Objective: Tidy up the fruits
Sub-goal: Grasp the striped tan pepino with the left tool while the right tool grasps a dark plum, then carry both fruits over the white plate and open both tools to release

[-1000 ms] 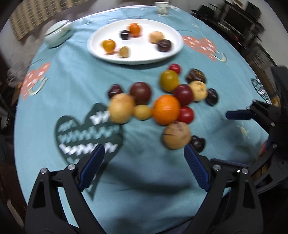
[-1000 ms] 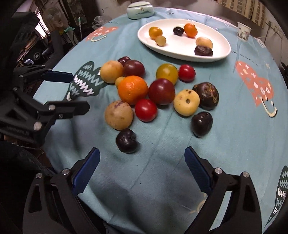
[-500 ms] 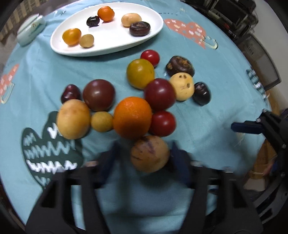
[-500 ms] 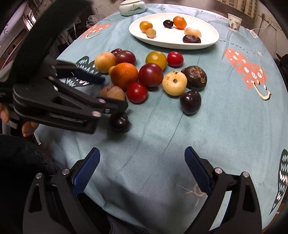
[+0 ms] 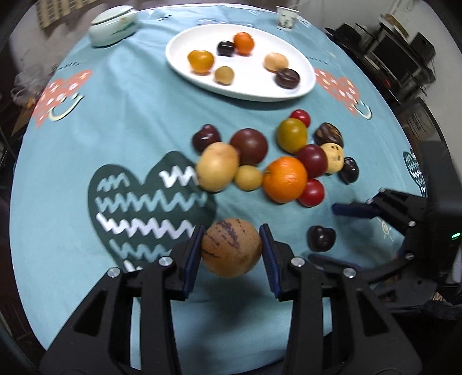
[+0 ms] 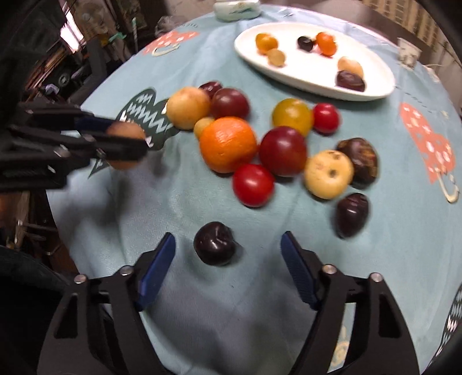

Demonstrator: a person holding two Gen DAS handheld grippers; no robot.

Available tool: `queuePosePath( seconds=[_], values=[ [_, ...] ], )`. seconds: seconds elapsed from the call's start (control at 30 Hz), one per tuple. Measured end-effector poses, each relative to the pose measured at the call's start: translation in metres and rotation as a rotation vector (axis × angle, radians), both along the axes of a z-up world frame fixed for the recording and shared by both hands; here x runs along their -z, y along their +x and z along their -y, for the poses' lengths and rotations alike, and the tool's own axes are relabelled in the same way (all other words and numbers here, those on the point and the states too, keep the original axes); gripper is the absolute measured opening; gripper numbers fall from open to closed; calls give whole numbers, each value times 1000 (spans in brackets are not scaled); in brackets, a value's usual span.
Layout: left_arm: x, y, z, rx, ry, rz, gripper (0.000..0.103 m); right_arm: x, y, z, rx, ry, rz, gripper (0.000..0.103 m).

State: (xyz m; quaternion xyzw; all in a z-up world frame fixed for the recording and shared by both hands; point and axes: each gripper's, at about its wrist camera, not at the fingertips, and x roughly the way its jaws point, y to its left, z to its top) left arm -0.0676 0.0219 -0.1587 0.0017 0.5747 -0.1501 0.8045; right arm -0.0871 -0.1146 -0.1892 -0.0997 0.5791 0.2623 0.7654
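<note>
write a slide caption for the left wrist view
Left hand-held gripper clamps a brown streaked fruit near loose fruit and a white plate.

Lidded pale ceramic dish (image 5: pixel 112 26) at far table edge, small patterned cup (image 5: pixel 286 18) beyond plate

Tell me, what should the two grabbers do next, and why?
Probably the right gripper finishes closing on the dark plum: its jaws have just been narrowing, yet gaps remain on both sides. The left gripper already clamps the brown streaked fruit, ready for the white plate.
</note>
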Motion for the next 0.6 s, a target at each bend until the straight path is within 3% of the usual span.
queuePosePath(
  seconds=[0.1,0.13,0.23,0.6],
  values=[
    [-1,-1,-5,-3,-4,-3,40,-1,-4,-7,-54,-73,41,40],
    [-3,-1,-5,1,-6,2,40,-4,-3,-7,-60,-51,18,30],
    [-9,2,-1,24,-20,27,40,-13,0,-2,-52,-63,9,30],
    [-36,44,47,138,13,109,40,-50,22,38,109,70,4,30]
  ],
)
